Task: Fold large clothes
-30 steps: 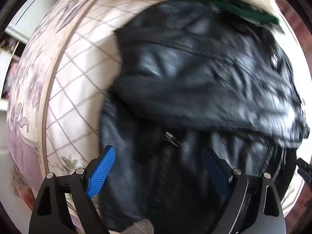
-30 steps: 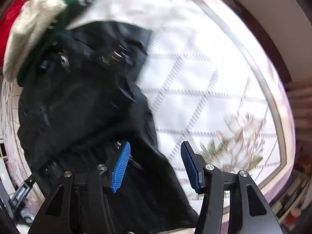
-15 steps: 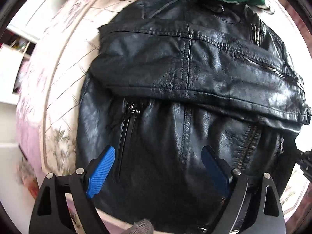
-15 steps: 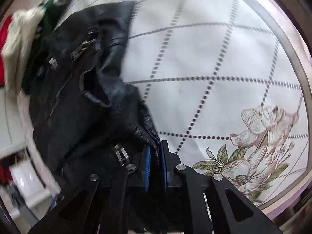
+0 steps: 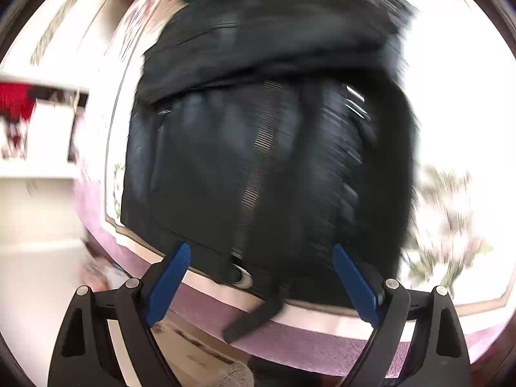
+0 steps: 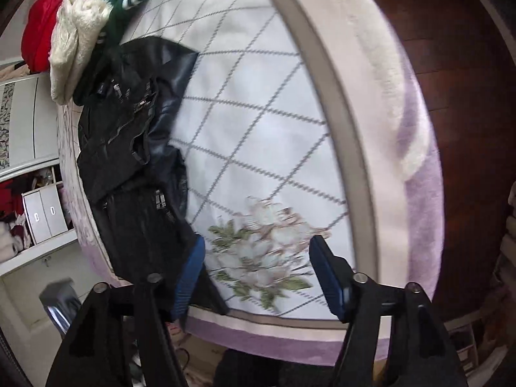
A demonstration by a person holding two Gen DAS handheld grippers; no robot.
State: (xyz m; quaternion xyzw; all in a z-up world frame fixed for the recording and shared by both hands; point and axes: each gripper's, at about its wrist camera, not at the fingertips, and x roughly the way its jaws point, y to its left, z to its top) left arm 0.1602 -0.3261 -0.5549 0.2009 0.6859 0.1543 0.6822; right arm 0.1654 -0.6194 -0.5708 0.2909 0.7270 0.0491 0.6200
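Observation:
A black leather jacket (image 5: 258, 129) lies folded on the bed near its front edge; its upper part is doubled over the lower part. A strap hangs off the edge. The view is blurred by motion. My left gripper (image 5: 261, 277) is open and empty, just in front of the jacket's hem. In the right wrist view the jacket (image 6: 129, 148) lies at the left of the bed. My right gripper (image 6: 258, 267) is open and empty, above the flower print beside the jacket's lower right corner.
The bed (image 6: 258, 103) has a white quilted cover with a grid pattern and a purple border. A pile of red, cream and green clothes (image 6: 71, 29) lies beyond the jacket. White shelves and drawers (image 6: 42, 216) stand left of the bed. Dark wood floor (image 6: 451, 64) lies to the right.
My right gripper was shut on the jacket's edge half a second ago; it has let go, opened and pulled back. My left gripper has drawn back toward the bed's front edge.

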